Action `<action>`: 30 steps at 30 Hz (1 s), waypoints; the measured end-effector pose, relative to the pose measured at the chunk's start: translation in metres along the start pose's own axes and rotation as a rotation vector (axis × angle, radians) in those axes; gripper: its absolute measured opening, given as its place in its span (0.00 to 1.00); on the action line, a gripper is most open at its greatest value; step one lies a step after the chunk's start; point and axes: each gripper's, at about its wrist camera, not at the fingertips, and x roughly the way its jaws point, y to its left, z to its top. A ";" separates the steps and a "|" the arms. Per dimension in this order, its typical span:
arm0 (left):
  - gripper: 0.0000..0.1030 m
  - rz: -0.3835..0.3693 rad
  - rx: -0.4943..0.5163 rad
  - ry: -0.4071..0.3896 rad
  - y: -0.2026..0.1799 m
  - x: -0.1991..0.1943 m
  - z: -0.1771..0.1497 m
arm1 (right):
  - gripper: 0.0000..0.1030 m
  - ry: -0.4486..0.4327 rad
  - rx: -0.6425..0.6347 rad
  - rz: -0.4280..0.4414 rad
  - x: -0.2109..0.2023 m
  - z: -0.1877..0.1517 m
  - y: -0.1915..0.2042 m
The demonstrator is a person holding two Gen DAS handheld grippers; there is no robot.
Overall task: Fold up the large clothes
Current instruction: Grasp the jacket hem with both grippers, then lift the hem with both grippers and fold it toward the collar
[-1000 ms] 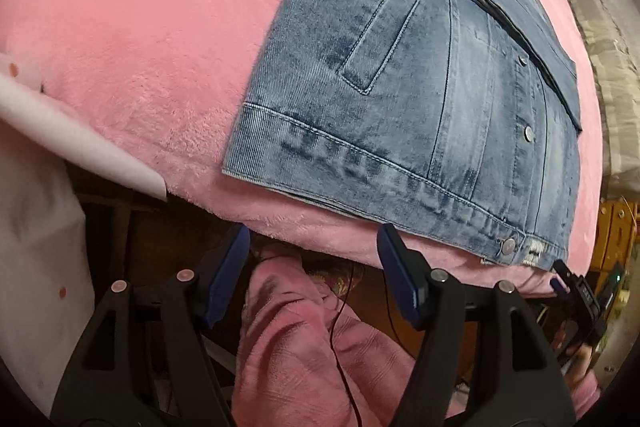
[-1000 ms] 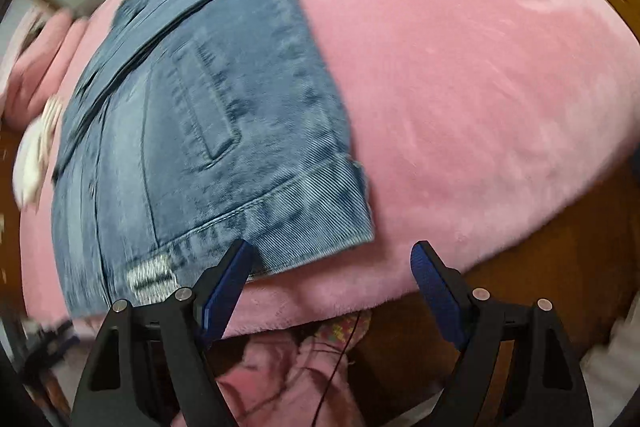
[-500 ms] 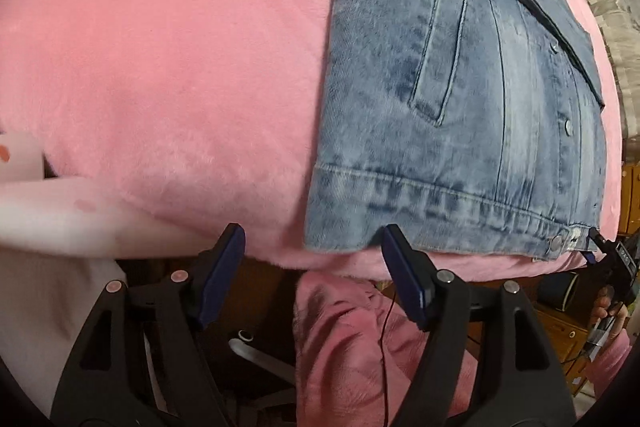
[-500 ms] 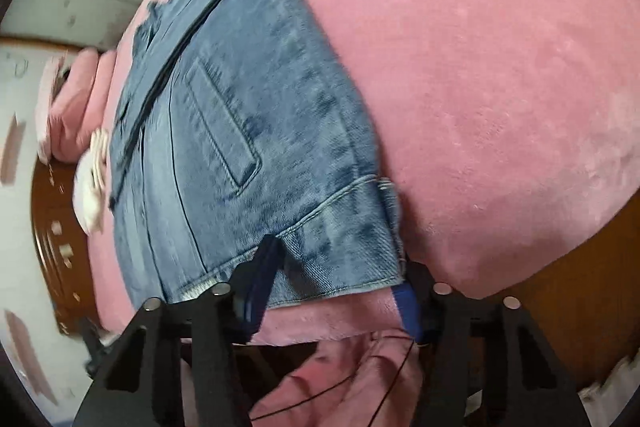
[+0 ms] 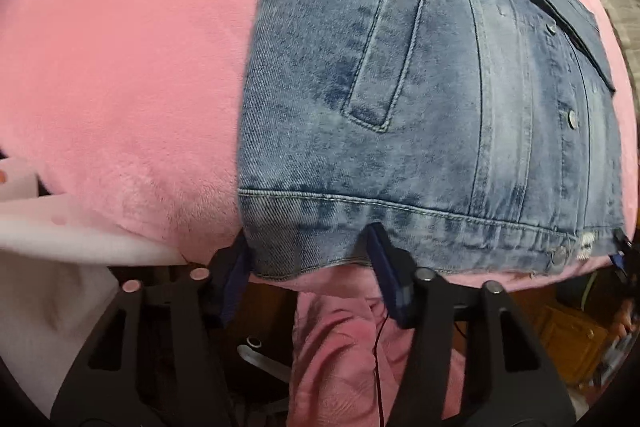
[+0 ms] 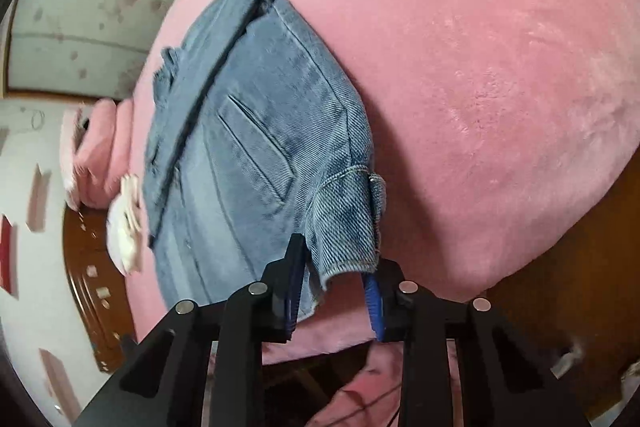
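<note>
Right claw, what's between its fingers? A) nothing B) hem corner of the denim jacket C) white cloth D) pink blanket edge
B: the right claw has been closing, and the bunched hem corner of the denim jacket sits between its blue pads, above the pink blanket.

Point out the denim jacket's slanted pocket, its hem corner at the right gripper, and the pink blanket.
Pocket (image 5: 386,47): left wrist view, middle of the welt.
Hem corner (image 6: 344,227): right wrist view, bunched waistband between the gripper fingers.
Blanket (image 5: 120,67): left wrist view, bare plush left of the jacket.
</note>
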 end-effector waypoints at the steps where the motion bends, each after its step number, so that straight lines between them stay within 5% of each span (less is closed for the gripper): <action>1: 0.38 0.012 -0.021 -0.028 -0.004 -0.005 -0.001 | 0.25 -0.015 0.011 0.014 -0.001 -0.004 0.004; 5: 0.13 -0.016 -0.179 -0.106 -0.005 -0.026 -0.002 | 0.23 -0.078 0.070 0.107 -0.010 -0.006 0.014; 11: 0.10 -0.167 -0.450 -0.240 -0.008 -0.064 0.001 | 0.20 -0.152 0.218 0.222 -0.019 -0.015 0.024; 15: 0.10 -0.211 -0.426 -0.306 -0.020 -0.096 0.010 | 0.19 -0.175 0.268 0.336 -0.028 -0.012 0.029; 25: 0.08 -0.319 -0.400 -0.543 -0.035 -0.205 0.074 | 0.17 -0.229 0.165 0.540 -0.062 0.035 0.099; 30: 0.08 -0.347 -0.400 -0.607 -0.031 -0.238 0.110 | 0.16 -0.287 0.120 0.588 -0.077 0.066 0.130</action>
